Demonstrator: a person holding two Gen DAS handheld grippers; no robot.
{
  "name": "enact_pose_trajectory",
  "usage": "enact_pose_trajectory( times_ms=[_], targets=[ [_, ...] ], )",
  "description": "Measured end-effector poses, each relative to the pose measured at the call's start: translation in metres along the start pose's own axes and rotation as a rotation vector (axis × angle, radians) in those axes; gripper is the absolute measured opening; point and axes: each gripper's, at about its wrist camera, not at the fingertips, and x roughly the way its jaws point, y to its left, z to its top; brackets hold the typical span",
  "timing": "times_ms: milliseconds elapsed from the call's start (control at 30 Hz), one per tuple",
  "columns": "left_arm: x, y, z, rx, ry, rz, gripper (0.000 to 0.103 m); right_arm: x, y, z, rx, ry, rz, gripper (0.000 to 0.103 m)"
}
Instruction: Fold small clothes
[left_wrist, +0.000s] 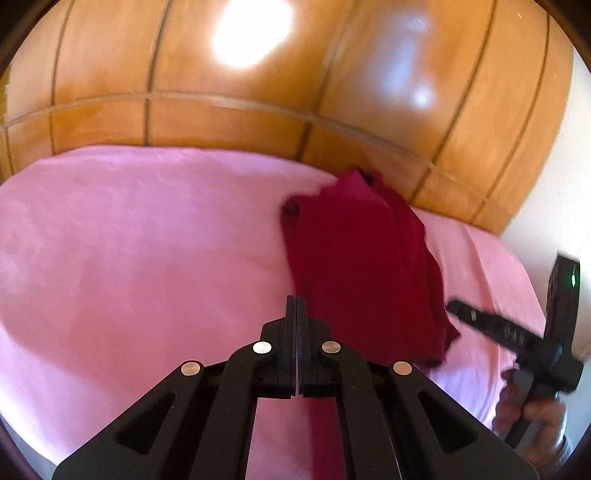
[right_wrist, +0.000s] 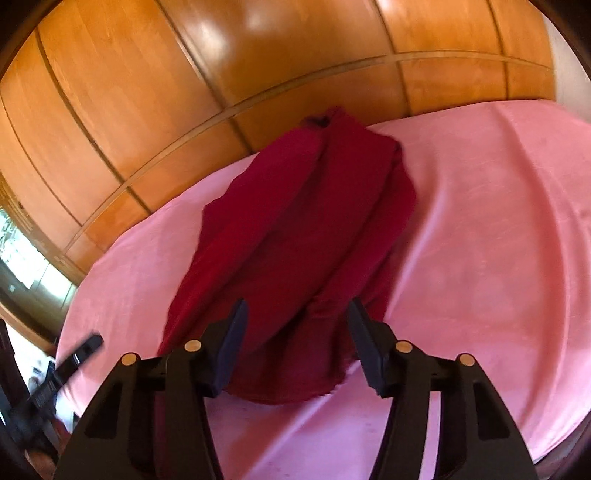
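Observation:
A dark red garment (left_wrist: 362, 266) lies folded into a long strip on the pink sheet (left_wrist: 129, 240). It also shows in the right wrist view (right_wrist: 295, 229), running away from me. My left gripper (left_wrist: 296, 301) is shut and empty, just left of the garment's near end. My right gripper (right_wrist: 297, 314) is open, its fingers either side of the garment's near end, above it. The right gripper also shows at the right edge of the left wrist view (left_wrist: 452, 306), and the left one at the lower left of the right wrist view (right_wrist: 94, 341).
A glossy wooden panelled wall (left_wrist: 258, 92) stands right behind the pink-covered surface. A white wall (left_wrist: 554, 206) is at the far right. A bright window area (right_wrist: 26, 251) is at the left of the right wrist view.

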Motion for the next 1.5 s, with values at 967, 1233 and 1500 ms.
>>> enact_pose_trajectory(
  times_ms=[967, 1233, 1500],
  targets=[
    [-0.013, 0.027, 0.015, 0.007, -0.031, -0.086, 0.008, -0.059, 0.007, 0.042, -0.308, -0.189, -0.042, 0.012],
    [0.014, 0.121, 0.138, -0.138, -0.117, 0.176, 0.007, -0.082, -0.131, 0.141, -0.084, -0.292, -0.407, 0.011],
    [0.071, 0.198, 0.214, -0.262, -0.091, 0.444, 0.012, -0.051, -0.26, 0.198, 0.133, -0.212, -0.66, 0.017]
  ],
)
